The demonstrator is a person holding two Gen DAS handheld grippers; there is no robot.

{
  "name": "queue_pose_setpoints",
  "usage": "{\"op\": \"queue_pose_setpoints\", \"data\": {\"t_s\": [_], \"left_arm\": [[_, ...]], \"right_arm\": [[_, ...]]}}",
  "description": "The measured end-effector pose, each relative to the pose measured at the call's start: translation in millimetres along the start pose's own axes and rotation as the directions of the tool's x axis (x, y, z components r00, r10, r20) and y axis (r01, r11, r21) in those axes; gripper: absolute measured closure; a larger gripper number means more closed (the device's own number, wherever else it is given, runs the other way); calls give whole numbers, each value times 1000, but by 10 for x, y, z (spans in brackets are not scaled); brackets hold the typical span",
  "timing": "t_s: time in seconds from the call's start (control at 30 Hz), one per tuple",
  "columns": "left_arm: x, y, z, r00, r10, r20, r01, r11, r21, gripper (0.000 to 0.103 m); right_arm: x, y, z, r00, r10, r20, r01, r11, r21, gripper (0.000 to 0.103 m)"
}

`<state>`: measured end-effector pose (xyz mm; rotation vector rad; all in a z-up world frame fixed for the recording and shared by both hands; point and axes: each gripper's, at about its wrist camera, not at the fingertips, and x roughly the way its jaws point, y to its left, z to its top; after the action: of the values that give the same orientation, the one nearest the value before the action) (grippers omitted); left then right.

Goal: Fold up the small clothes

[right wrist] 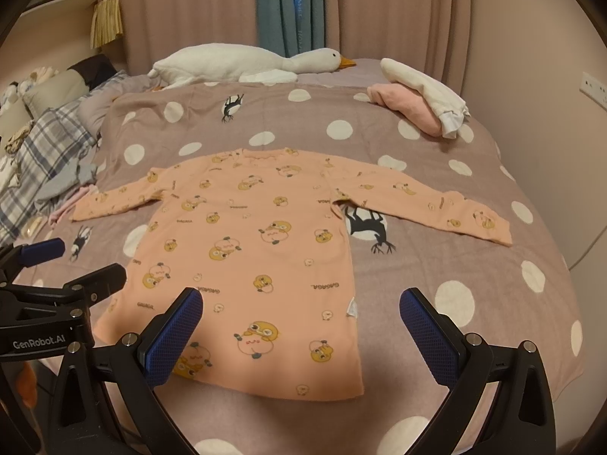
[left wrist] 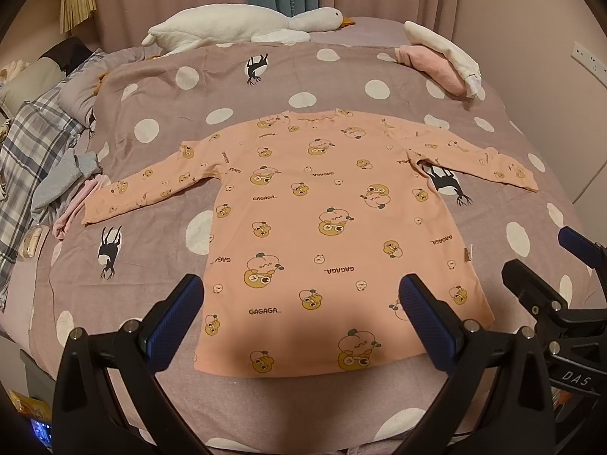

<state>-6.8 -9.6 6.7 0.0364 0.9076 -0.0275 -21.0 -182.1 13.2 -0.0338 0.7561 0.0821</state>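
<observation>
A small peach long-sleeved shirt (left wrist: 322,227) (right wrist: 258,250) with cartoon prints lies flat on the bed, collar away from me, both sleeves spread out to the sides. My left gripper (left wrist: 301,303) hovers open above the shirt's near hem, nothing between its blue pads. My right gripper (right wrist: 301,314) also stands open, over the shirt's lower right part. In the left wrist view the right gripper (left wrist: 561,261) shows at the right edge; in the right wrist view the left gripper (right wrist: 64,261) shows at the left edge.
The bed has a mauve polka-dot cover (left wrist: 303,87). A white goose plush (left wrist: 242,26) lies at the far side. Folded pink and white clothes (left wrist: 444,60) sit at the far right. A heap of plaid and grey clothes (left wrist: 41,151) lies along the left.
</observation>
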Motion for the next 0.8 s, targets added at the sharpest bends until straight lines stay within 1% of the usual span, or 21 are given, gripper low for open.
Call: {"op": "queue_pose_setpoints", "data": {"t_s": [0.17,0.23,0.27,0.37,0.43,0.47,0.5,0.57,0.6,0.63,0.67,0.7,0.77,0.8], "left_arm": [[22,-3,-5,1000,-9,-2,9,1000,-3,0],[92,17,-13,999,-33,-16,32,999,-24,0],[177,54,-22,998,-58,-37,56,997,-51,0],[421,161,-79,989,-103,-108,90,988,-126,0],[605,248,-146,975,-146,-167,115,977,-182,0],[726,314,-205,963,-181,-201,133,965,-228,0],[778,350,-226,955,-204,-217,147,956,-256,0],[888,432,-298,932,-273,-236,188,926,-328,0],[934,471,-324,920,-313,-237,213,905,-367,0],[967,503,-343,912,-338,-234,228,890,-395,0],[998,533,-357,906,-355,-230,237,877,-417,0],[1020,555,-359,906,-357,-228,235,872,-429,0],[1048,590,-340,911,-348,-222,225,870,-438,0],[1063,614,-325,911,-351,-215,229,867,-443,0]], "right_arm": [[-2,-2,-10,1000,0,-1,0,1000,2,0],[48,-37,-53,1000,3,-8,-3,1000,8,0],[84,-53,-72,1000,13,-15,-12,1000,14,0],[250,-161,-123,992,107,-62,-102,991,82,0],[400,-291,-182,978,182,-100,-163,972,168,0],[480,-379,-235,971,209,-113,-182,960,215,0],[541,-439,-276,967,224,-121,-188,949,254,0],[649,-602,-360,962,239,-133,-185,927,327,0],[701,-717,-407,959,251,-133,-186,908,375,0],[745,-831,-446,956,262,-129,-186,887,423,0],[772,-923,-468,954,274,-123,-188,864,467,0],[809,-1074,-508,953,286,-104,-193,832,520,0],[856,-1292,-535,956,283,-83,-182,788,588,0],[881,-1424,-552,961,268,-68,-170,769,616,0]]}}
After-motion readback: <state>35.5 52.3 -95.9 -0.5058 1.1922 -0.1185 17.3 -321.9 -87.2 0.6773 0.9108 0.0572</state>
